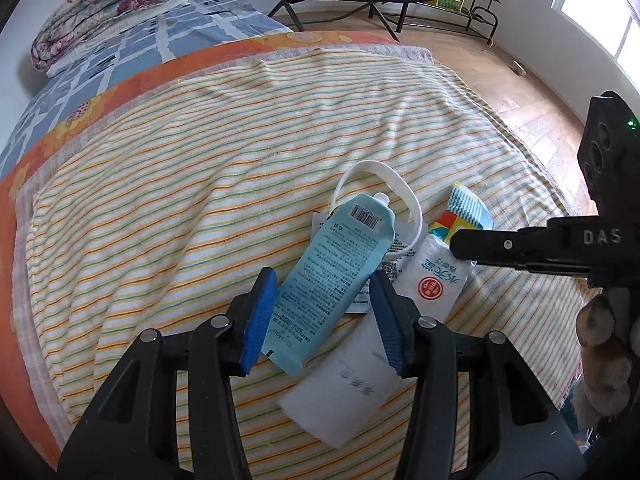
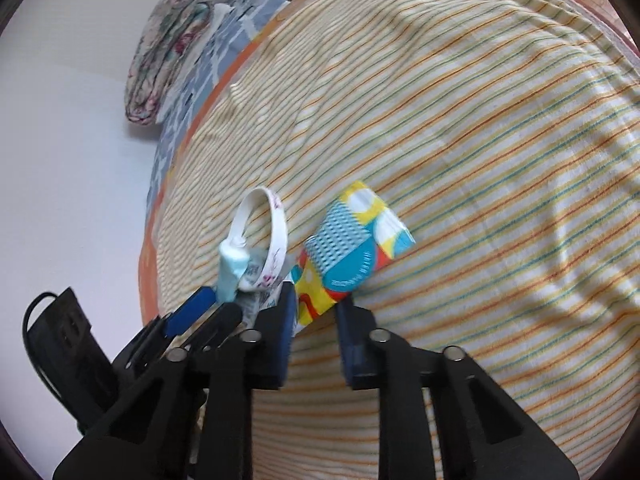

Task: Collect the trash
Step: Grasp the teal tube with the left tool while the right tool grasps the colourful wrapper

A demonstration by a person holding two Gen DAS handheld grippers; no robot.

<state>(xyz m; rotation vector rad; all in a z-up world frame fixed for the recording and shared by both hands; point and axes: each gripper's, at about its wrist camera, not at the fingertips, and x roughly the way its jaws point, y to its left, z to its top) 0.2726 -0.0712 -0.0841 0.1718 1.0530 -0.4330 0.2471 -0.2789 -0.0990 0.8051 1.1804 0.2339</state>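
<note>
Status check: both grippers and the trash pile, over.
Left gripper straddling light-blue tube, not clamped. Right gripper on colourful packet; grip unclear. White ring, white sachet crowd the tube.

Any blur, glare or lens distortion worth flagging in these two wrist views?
Left wrist view: sharp, print on the blue pouch readable; window blown out at the top right; fisheye bows the striped blanket. Right wrist view: slight motion blur softens the colourful packet and the blanket stripes; even light, no glare; dark vignette corners.

A pale blue pouch [image 1: 340,276] with black print is lying on the blanket [image 1: 200,184] striped yellow, orange and green; the wrapper [image 2: 352,248] is showing teal, yellow, red and white shapes.
</note>
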